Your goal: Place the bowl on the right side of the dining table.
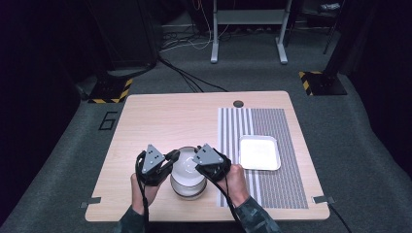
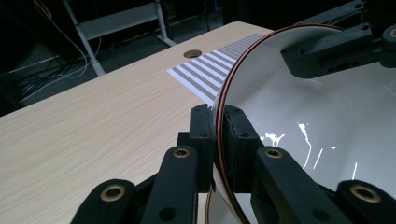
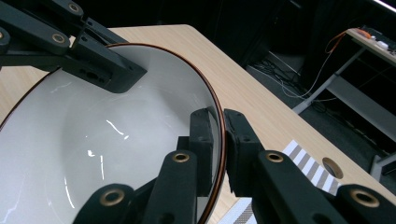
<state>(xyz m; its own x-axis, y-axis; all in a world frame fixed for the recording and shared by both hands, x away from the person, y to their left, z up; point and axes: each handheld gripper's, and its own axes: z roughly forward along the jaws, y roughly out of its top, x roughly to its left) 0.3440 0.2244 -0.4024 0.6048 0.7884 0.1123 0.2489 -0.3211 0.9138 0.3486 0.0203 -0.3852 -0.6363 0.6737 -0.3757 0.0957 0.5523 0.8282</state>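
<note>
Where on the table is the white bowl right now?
In the high view the white bowl sits near the table's front edge, pinched at its rim between the left gripper and right gripper, left of the striped mat.

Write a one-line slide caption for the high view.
Both hand-held grippers, left gripper and right gripper, clamp opposite rims of a white bowl beside a white tray on the striped mat.

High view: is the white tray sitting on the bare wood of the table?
No, the white tray lies on the striped mat.
</note>
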